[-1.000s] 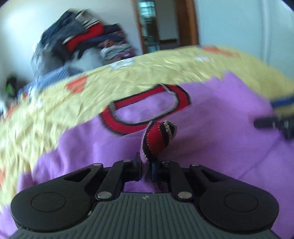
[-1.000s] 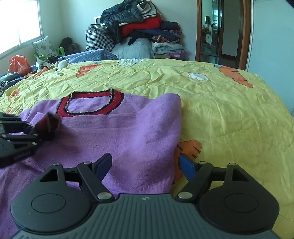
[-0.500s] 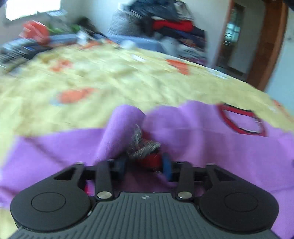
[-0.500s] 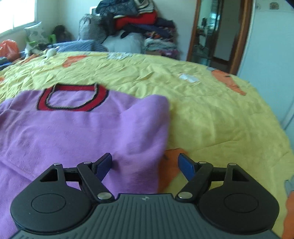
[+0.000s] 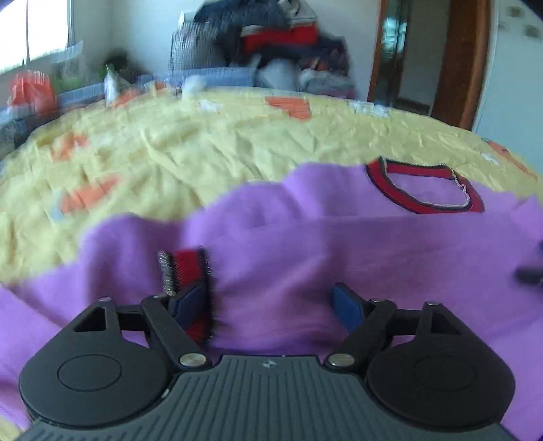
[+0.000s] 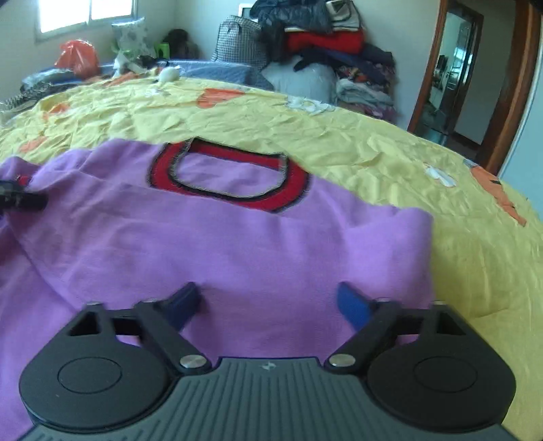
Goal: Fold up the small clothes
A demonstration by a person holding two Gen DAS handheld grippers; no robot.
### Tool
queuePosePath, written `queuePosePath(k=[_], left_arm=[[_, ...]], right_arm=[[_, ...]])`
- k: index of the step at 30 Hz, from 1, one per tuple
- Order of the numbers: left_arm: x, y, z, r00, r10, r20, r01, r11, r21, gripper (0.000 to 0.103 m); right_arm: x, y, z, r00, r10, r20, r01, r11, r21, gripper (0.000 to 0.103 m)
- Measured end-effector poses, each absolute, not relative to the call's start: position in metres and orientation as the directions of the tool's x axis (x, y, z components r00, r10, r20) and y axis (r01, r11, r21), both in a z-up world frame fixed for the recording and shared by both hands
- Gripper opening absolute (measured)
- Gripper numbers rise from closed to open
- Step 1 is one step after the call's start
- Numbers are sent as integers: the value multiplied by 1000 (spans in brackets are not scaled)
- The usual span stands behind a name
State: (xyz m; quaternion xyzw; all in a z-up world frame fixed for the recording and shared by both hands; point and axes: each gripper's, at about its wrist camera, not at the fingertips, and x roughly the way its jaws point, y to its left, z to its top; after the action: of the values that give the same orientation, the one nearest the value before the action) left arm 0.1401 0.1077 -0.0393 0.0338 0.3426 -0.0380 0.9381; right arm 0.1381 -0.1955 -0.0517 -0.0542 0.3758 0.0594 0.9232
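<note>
Fingers (image 5: 190, 300) wide above purple sweater (image 6: 237, 251), red-black collar (image 6: 230, 176), striped cuff (image 5: 185, 268)

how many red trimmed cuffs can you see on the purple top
1: the red cuff lies on the purple top, by the left claw's left finger. Another cuff may be hidden.

Bright daylight from window (image 6: 85, 13), left wrist view motion-blurred, fisheye-bent edges, soft shadows

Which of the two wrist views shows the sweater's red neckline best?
The right wrist view: the red neckline lies near the middle of the picture, sharp, its whole loop visible on the purple sweater. The left wrist view shows it smaller, off to the right and slightly blurred.
</note>
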Motion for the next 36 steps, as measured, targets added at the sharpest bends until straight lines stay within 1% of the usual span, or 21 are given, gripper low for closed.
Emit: queuePosePath(k=[1, 2, 3, 4, 6, 8, 11, 13, 14, 15, 17, 20, 22, 25, 26, 27, 29, 30, 32, 34, 36], left_arm=[[137, 121, -41, 757, -35, -653, 82, 996, 42, 98], [137, 134, -42, 746, -43, -664, 70, 997, 15, 99], [135, 145, -41, 747, -75, -660, 92, 996, -8, 98], [137, 150, -39, 744, -82, -663, 116, 993, 8, 98], [132, 148, -36, 739, -77, -669, 140, 989, 41, 98], [128, 148, -29, 738, -87, -669, 141, 990, 26, 96], [107, 160, -21, 766, -92, -636, 115, 993, -6, 98], [102, 166, -18, 777, -98, -621, 96, 995, -37, 98], [98, 169, -16, 780, -98, -618, 90, 995, -45, 98], [95, 171, -14, 784, -97, -613, 83, 995, -52, 98], [95, 171, -12, 792, -126, -598, 100, 992, -77, 98], [107, 155, -12, 793, -159, -588, 136, 987, -83, 98], [117, 138, -15, 791, -210, -575, 187, 977, -100, 99], [131, 117, -31, 760, -209, -615, 218, 974, -62, 98], [136, 114, -39, 743, -186, -643, 208, 977, -43, 99], [138, 115, -41, 739, -175, -651, 196, 980, -42, 99], [140, 120, -41, 731, -159, -663, 179, 983, -39, 103], [141, 120, -43, 727, -142, -672, 181, 983, -12, 103], [140, 124, -39, 718, -130, -684, 174, 985, -5, 103], [127, 139, -26, 730, -127, -672, 141, 989, -33, 103], [103, 160, -9, 770, -122, -626, 132, 991, -31, 103]], right_arm=[[140, -209, -53, 697, 85, -712, -146, 989, -24, 103], [140, -222, -55, 686, 113, -719, -150, 989, 13, 103], [140, -231, -56, 688, 124, -715, -161, 987, 17, 103], [138, -236, -56, 696, 112, -709, -166, 986, -7, 103], [139, -249, -57, 689, 112, -716, -154, 988, 7, 103], [140, -264, -57, 682, 91, -726, -114, 993, 17, 103], [140, -284, -54, 668, 79, -740, -80, 996, 33, 103], [140, -283, -50, 656, 44, -754, -61, 998, 5, 103], [137, -277, -46, 660, 5, -751, -52, 998, -39, 103], [133, -267, -39, 682, -43, -730, -37, 995, -93, 103], [122, -245, -28, 732, -71, -678, -56, 985, -163, 103], [114, -212, -17, 787, 3, -617, -128, 979, -158, 103], [112, -192, -16, 810, 50, -585, -188, 966, -178, 103], [130, -191, -32, 743, 93, -662, -221, 969, -112, 103], [135, -199, -39, 722, 78, -687, -200, 975, -100, 103], [140, -209, -47, 702, 54, -710, -175, 979, -99, 103], [138, -240, -56, 706, 114, -699, -140, 990, 20, 103], [135, -248, -58, 714, 95, -694, -118, 993, 15, 103], [136, -248, -56, 704, 88, -705, -113, 993, 11, 103], [139, -246, -52, 685, 65, -726, -76, 997, 17, 103], [135, -237, -46, 676, 17, -737, -31, 999, -6, 103]])
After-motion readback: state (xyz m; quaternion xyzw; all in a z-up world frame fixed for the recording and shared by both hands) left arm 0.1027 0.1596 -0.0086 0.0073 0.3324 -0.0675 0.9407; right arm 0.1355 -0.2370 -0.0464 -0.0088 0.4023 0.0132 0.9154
